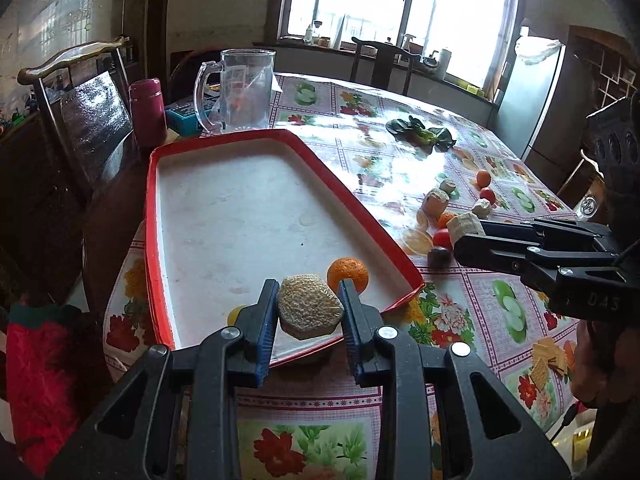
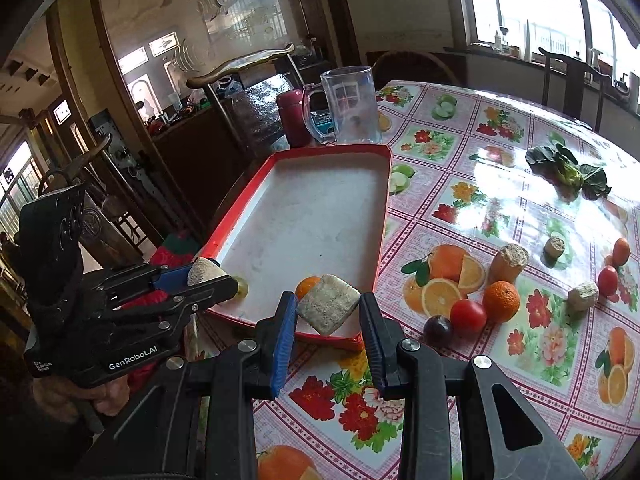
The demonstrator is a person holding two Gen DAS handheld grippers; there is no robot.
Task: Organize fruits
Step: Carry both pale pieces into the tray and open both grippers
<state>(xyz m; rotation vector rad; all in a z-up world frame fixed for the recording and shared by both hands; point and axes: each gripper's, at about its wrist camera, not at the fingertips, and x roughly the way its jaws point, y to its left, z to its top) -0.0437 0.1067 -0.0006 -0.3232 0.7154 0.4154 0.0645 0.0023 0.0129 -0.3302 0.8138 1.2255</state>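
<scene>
Both grippers carrying chunks to tray

Left gripper (image 1: 308, 312) clenched on a pale chunk (image 1: 310, 306), right gripper (image 2: 328, 312) clenched on another chunk (image 2: 328, 304); both over the red tray (image 2: 384, 200) near edge, likely for dropping. Orange (image 1: 347, 274) inside at 1 o'clock of left chunk.

Bright daylight floods through a large multi-pane window (image 1: 404, 4) behind a dark wooden chair (image 1: 382, 62). A carved wooden chair with a glossy back (image 1: 86, 108) stands beside the floral-clothed worktop (image 1: 400, 168).
</scene>
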